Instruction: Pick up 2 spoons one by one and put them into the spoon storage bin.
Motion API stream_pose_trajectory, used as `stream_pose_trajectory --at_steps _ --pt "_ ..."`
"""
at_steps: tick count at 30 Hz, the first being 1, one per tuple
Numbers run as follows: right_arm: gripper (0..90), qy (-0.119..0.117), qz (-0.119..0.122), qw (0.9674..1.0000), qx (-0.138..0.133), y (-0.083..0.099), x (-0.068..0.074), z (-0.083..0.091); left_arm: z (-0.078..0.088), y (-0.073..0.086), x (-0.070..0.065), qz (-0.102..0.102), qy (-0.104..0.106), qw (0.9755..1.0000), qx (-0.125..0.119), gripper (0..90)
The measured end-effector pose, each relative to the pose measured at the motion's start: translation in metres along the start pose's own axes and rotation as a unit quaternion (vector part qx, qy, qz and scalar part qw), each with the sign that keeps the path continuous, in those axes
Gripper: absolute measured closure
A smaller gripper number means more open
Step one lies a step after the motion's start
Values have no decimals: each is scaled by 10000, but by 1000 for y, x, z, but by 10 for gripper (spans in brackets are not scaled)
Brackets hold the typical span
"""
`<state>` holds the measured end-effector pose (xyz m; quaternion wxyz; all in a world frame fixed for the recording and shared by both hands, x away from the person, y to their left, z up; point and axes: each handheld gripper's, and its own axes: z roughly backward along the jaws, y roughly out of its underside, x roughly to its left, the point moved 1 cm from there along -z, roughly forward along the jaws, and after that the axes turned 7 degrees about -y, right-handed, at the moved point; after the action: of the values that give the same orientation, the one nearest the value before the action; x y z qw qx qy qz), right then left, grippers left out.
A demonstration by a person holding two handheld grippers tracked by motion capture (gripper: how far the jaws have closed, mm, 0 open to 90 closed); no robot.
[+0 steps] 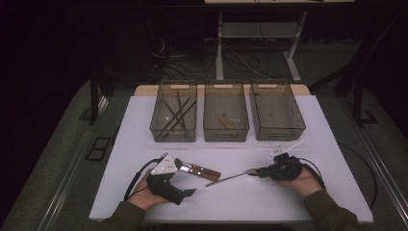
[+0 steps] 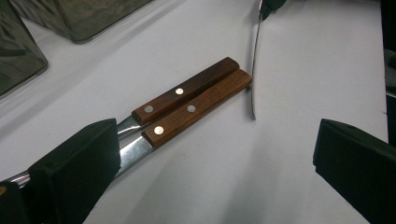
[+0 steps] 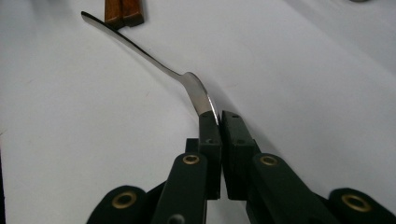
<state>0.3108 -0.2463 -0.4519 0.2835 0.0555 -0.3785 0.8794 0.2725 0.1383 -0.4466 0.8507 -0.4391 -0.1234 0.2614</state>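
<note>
Three clear plastic bins were set in a row at the far edge of the white table [image 1: 288, 202]: the left bin [image 1: 173, 113] held several dark thin sticks, the middle bin [image 1: 226, 113] one short brown piece, and the right bin [image 1: 276, 111] nothing that could be made out. Two wooden-handled knives [image 2: 187, 105], riveted and laid side by side, were found near the table's front, well apart from the bins. The tip of a slender silver metal spoon's [image 3: 154, 60] handle was seen just beside the knife handles' ends, whether touching could not be told. The spoon's bowl end was clamped between the closed jaws of the right gripper [image 3: 218, 122]. The left gripper [image 2: 212, 154] was held wide open, nothing gripped, one jaw over the knife blades.
</note>
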Motion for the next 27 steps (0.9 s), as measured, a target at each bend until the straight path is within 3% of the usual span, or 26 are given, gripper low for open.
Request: stream_pose_trajectory --at_steps 1,8,15,27 --pt "870 9 -4 10000 4 0 0 0 -1 0 -1 74 -8 10000 -54 0" --pt "872 -22 1 10000 -4 0 2 1 0 0 -1 66 -1 10000 -53 0" --pt "872 -70 -26 9997 -216 -1 4 10 0 0 0 92 -10 9999 -81 0" --pt "872 409 -318 9967 -626 -4 5 27 2 0 3 154 -53 9998 -115 0"
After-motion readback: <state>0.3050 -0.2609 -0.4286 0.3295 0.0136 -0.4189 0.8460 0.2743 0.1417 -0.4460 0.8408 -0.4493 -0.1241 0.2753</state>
